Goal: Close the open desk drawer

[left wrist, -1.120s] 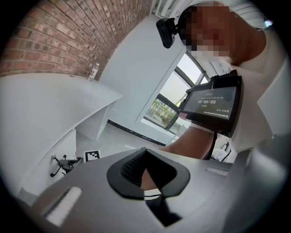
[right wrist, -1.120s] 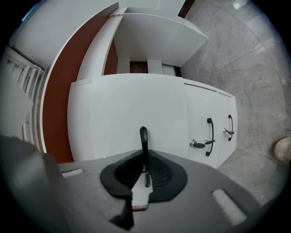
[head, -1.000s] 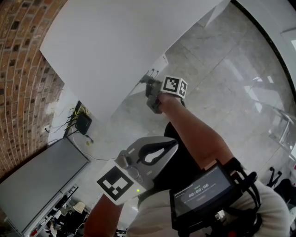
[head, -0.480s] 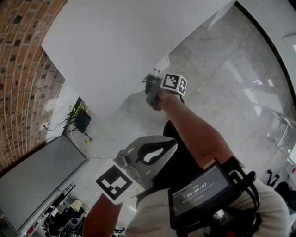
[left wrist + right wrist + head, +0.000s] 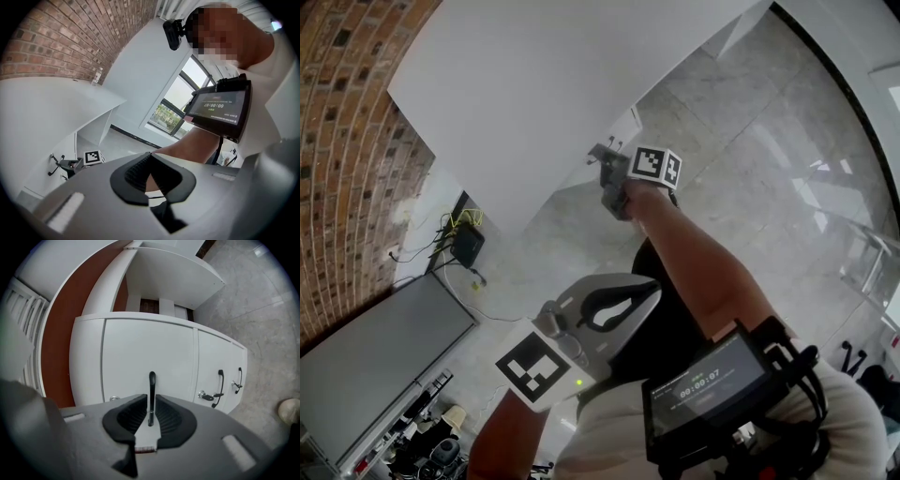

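Note:
In the right gripper view a white drawer front (image 5: 140, 352) fills the middle, with a thin black handle (image 5: 152, 383) standing upright on it. My right gripper (image 5: 151, 401) is shut on that handle, one pad on each side. From the head view the right gripper (image 5: 604, 159) reaches out at arm's length to the edge of the white desk (image 5: 544, 84). How far the drawer stands out cannot be told. My left gripper (image 5: 652, 287) is held close to the body, shut and with nothing in it; its own view shows its pads (image 5: 136, 171) meeting.
Two more black handles (image 5: 220, 386) and a key (image 5: 203, 395) sit on the cabinet fronts to the right. A black box with cables (image 5: 469, 248) lies on the marble floor under the desk. A brick wall (image 5: 337, 150) runs along the left. A forearm carries a display unit (image 5: 703, 384).
The right gripper has shifted slightly toward the desk with the handle in it. The left gripper has stayed where it was.

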Demonstrator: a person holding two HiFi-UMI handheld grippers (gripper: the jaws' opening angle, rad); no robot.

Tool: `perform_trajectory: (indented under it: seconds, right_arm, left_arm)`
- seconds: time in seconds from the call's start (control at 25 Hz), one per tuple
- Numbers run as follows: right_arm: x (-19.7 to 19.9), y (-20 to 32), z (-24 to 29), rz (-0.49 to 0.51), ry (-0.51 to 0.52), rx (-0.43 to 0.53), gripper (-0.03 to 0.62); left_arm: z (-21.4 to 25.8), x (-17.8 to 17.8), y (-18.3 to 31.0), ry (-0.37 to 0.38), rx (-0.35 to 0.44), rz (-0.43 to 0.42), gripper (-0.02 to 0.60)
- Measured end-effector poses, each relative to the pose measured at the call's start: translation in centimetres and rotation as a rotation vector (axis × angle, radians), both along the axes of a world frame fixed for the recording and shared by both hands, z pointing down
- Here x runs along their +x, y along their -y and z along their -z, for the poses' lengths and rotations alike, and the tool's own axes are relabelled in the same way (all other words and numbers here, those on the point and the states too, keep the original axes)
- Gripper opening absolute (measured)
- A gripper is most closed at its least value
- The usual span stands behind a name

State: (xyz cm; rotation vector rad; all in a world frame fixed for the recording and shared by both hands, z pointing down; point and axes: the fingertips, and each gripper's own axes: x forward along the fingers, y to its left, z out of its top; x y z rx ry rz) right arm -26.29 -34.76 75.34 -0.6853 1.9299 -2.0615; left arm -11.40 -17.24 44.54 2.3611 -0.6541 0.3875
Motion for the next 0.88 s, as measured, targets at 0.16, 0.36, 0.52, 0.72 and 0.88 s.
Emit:
perform_trajectory:
  seconds: [0.16, 0.36, 0.52, 0.72, 0.88]
  right_arm:
    - [1.8, -1.4, 1.0, 0.008, -0.028, 0.014, 0.043]
    - [4.0, -3.4, 4.2, 0.01, -0.042, 0.046, 0.043]
    - [5.8, -5.4, 7.8, 0.022, -0.057, 0.081, 0.043]
    - [8.4, -9.2, 13.5, 0.101, -0.127, 0.185, 0.042]
    - [10.0, -11.1, 18.2, 0.129, -0.15, 0.26, 0.033]
  left_arm:
    - [1.4, 0.7, -0.8, -0.011, 0.008, -0.011, 0.005]
    - [4.3, 1.6, -2.5, -0.042, 0.038, -0.022, 0.005]
    - [7.4, 2.3, -4.6, -0.067, 0.053, -0.029, 0.005]
    - [11.9, 2.9, -7.5, -0.09, 0.082, -0.018, 0.005]
    - [14.3, 2.5, -9.3, -0.082, 0.115, -0.001, 0.005]
